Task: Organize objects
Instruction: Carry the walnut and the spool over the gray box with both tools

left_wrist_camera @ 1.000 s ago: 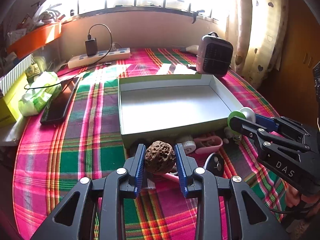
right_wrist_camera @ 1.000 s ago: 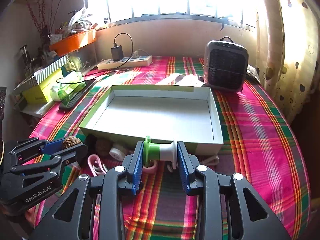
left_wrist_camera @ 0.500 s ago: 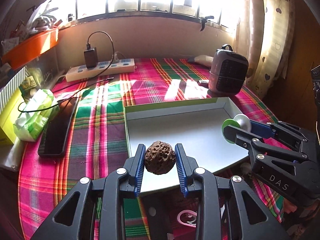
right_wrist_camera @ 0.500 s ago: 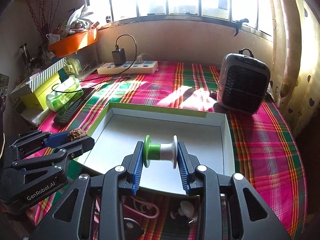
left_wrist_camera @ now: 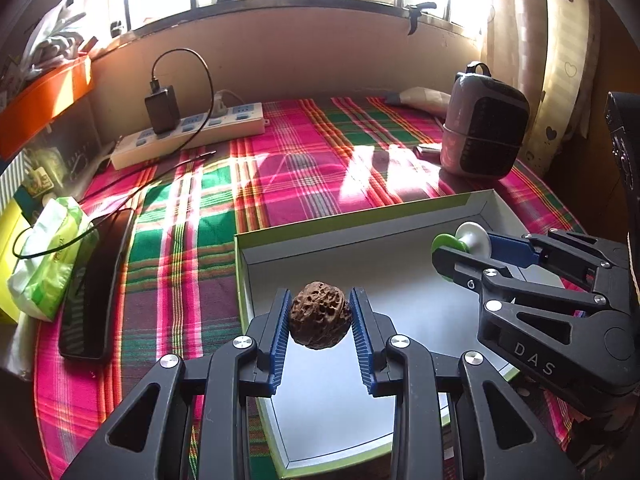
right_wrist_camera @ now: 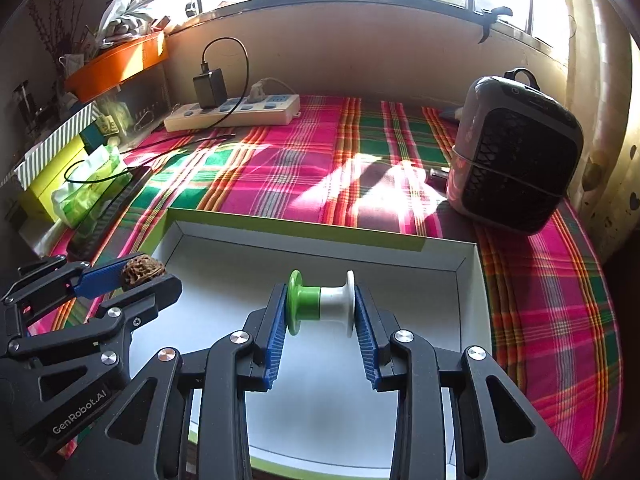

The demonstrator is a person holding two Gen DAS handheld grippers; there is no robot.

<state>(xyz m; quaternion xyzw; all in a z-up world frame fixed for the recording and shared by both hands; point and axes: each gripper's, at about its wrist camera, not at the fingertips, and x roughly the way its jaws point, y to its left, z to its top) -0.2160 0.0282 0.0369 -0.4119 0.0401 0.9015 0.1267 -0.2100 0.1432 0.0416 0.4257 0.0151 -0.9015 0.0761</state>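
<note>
Left wrist view: left gripper point(left_wrist_camera: 319, 314) has its blue pads clamped on a brown pitted nut point(left_wrist_camera: 319, 314), looks like a walnut, carried over the near-left part of the shallow white box point(left_wrist_camera: 360, 226) with green outer walls. Right gripper point(left_wrist_camera: 466, 245) sits to the right in this view, over the box's right side, pinching a green-and-white spool point(left_wrist_camera: 460, 240) end to end. Right wrist view confirms it: spool point(right_wrist_camera: 321, 302) lying sideways between the pads, green flange left, white flange right, above the box floor point(right_wrist_camera: 400, 264). Can't tell if either object touches the floor; both appear clear of it. Box interior looks bare. Plaid cloth point(left_wrist_camera: 288, 168) under the box; power strip point(left_wrist_camera: 188, 136) far left, small heater point(left_wrist_camera: 482, 120) far right, phone point(left_wrist_camera: 94, 280) and tissue pack point(left_wrist_camera: 48, 256) left
</note>
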